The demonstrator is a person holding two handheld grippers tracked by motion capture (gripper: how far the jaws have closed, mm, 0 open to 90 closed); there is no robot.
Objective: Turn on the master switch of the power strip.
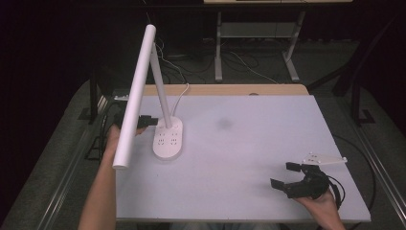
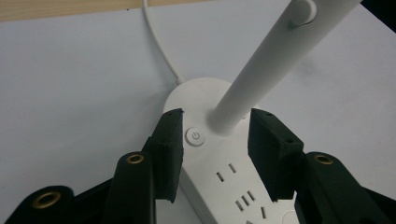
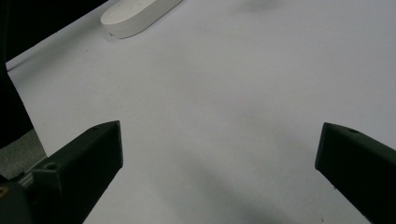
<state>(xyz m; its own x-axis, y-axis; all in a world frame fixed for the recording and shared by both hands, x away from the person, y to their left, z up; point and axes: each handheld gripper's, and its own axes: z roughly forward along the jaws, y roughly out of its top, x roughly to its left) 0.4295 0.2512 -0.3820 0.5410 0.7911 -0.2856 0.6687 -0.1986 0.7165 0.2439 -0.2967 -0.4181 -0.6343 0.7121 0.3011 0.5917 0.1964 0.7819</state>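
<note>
A pale grey surface in a dark room carries one white plastic desk lamp — its oval base with sockets sits at the near left. The left gripper has half-open jaws straddling the base beside the upright stem, not yet pressing. One round power button lies between them; pressing it looks next. The right gripper rests wide open, well apart.

table: white top, wooden strip at far edge
floor: grey carpet, loose cables
</note>
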